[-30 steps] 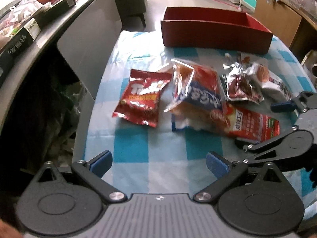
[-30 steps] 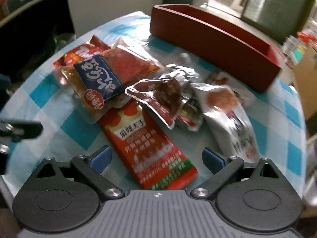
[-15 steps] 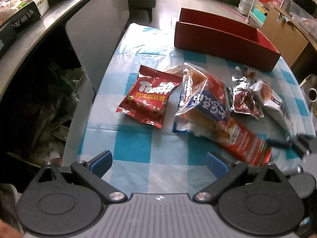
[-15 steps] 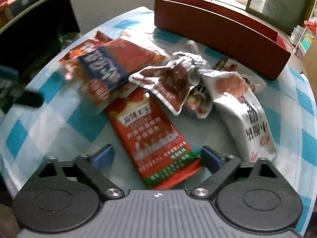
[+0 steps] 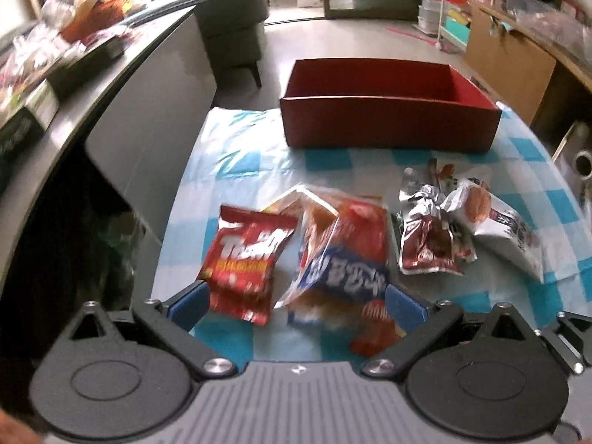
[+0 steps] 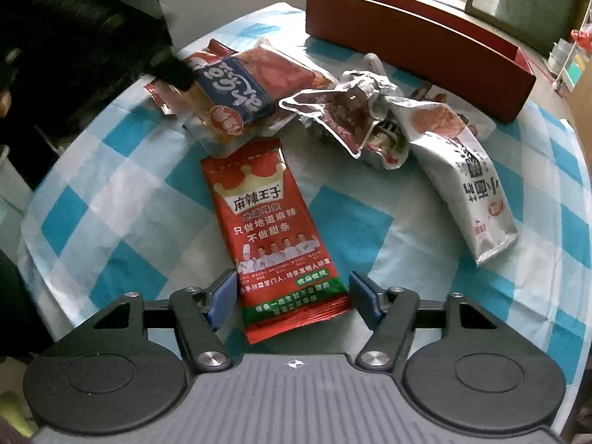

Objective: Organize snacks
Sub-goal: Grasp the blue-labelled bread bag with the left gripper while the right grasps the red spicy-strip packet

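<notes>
A round surface point(image 6: 122, 199) under a blue-and-white checked cloth carries a loose scatter of snack packets, with an empty red box point(image 5: 388, 125) standing at its far edge and cluttered counters and a cardboard carton beyond.

The right gripper point(image 6: 292, 296) points steeply down over the long red spicy-strip packet point(image 6: 273, 229), which lies flat and apart from the pile. Its fingers point(image 6: 222, 292) have just been closing and now flank the packet's near end, yet a sliver of cloth shows on each side, so the pads are not pressing on it.

The left gripper point(image 5: 296, 301) hangs over the red Tooti bag point(image 5: 244, 259) and the blue-banded clear packet point(image 5: 344, 259), its fingers spread wide and gripping nothing.

The step in hand looks like picking up the red strip packet to carry it to the box. To do it well, the fingers should sink until the tips meet the cloth, then close across the packet's width near the sealed end, where the foil is stiffest. A flat pouch may buckle or slide out, so closing slowly and lifting straight up seems wise. The white bun packet point(image 6: 466, 185) and silver foil pouch point(image 6: 344, 114) lie well clear.
</notes>
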Tool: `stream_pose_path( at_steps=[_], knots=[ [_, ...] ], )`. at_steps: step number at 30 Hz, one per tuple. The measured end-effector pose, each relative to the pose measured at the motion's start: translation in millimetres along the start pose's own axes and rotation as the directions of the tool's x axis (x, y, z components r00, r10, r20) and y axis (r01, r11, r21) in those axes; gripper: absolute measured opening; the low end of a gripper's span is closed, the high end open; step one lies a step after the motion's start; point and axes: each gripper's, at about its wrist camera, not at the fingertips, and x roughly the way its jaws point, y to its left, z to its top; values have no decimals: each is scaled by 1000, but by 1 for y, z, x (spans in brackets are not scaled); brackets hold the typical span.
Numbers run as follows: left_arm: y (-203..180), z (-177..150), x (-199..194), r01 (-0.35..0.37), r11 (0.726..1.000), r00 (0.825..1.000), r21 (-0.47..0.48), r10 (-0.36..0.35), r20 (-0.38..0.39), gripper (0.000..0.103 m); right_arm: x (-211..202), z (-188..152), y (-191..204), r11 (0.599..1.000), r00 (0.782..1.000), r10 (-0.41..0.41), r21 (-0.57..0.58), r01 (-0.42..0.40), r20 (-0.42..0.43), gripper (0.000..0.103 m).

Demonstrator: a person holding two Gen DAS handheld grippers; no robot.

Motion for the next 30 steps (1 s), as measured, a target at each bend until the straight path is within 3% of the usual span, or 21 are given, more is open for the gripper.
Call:
stream_pose_path(
  at_steps=[2, 6, 7, 12, 17, 20, 22, 24, 30],
  knots=[
    [-10, 4, 11, 0, 1000, 1000, 22, 1, -26, 97, 2, 1, 0, 1000, 1000, 4, 3, -4, 1, 81],
    [-27, 6, 32, 19, 998, 997, 64, -14, -76, 97, 7, 2, 2, 999, 999, 40, -4, -40, -3, 102],
    [-30, 7, 37, 16, 997, 996, 70, -10, -87, 96, 9, 2, 3, 998, 998, 56, -12, -56, -8, 103],
    [-36, 6, 66, 8, 997, 989, 80, 4, -148, 96, 16, 4, 12, 997, 1000, -15, -75, 15, 5, 103],
    [-33, 8, 78, 45, 998, 989, 43, -39, -142, 97, 16, 11, 1, 999, 1000, -5, -44, 5, -3, 103],
    [-30, 9, 86, 58, 998, 982, 16, -54, -182, 93, 12, 12, -3, 999, 1000, -16, -36, 16, 1, 97],
    [-30, 11, 84, 71, 997, 979, 1, -69, -191, 84, 9, 11, -2, 998, 1000, -15, -55, 15, 11, 87],
    [-33, 10, 81, 66, 998, 980, 17, -61, -190, 83, 5, 12, -1, 998, 1000, -2, -55, 3, 18, 78],
    [-30, 1, 66, 67, 998, 979, 21, -61, -196, 76, 0, 12, -2, 999, 1000, 22, -27, -22, 7, 73]
  ],
)
